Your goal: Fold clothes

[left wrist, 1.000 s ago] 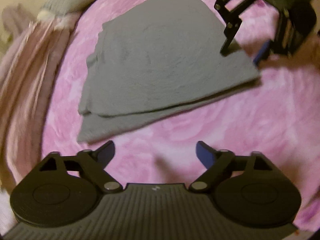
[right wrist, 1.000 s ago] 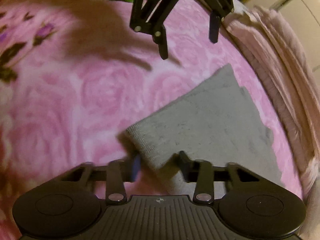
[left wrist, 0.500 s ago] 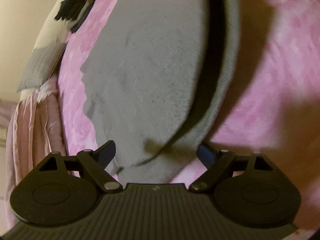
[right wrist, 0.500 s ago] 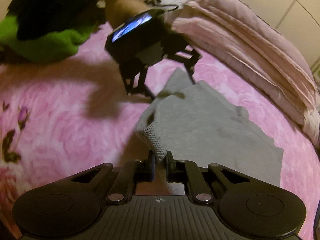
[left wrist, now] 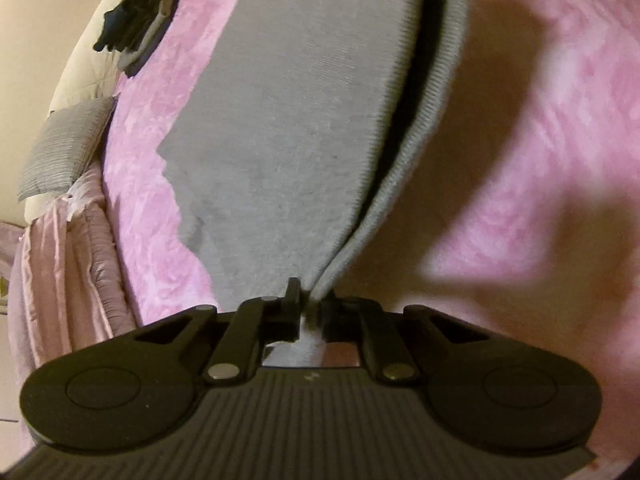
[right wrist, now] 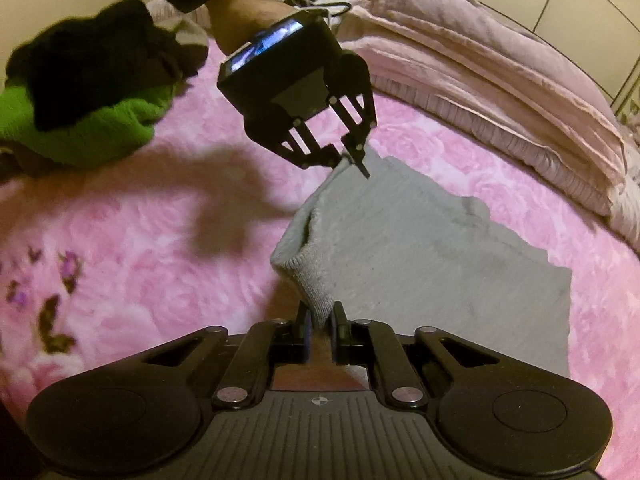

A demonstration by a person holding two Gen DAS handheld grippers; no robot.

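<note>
Both the left gripper (left wrist: 310, 298) and right gripper (right wrist: 320, 322) were clamped tight on the grey knitted garment's (right wrist: 420, 248) edge, mid-frame over the fuzzy pink rose-print blanket (right wrist: 140, 248).

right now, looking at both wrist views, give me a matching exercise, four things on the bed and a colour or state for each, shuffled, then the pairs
Things:
1. grey garment
2. fleece blanket
3. folded quilt
4. clothes pile

Colour or state:
A. pale pink, lying folded along the bed's edge
B. green and black, heaped and untouched
C. pinched at two corners, one by the left gripper, one by the right gripper
D. bright pink with a rose pattern, spread under everything

Pairs: 1-C, 2-D, 3-A, 4-B
</note>
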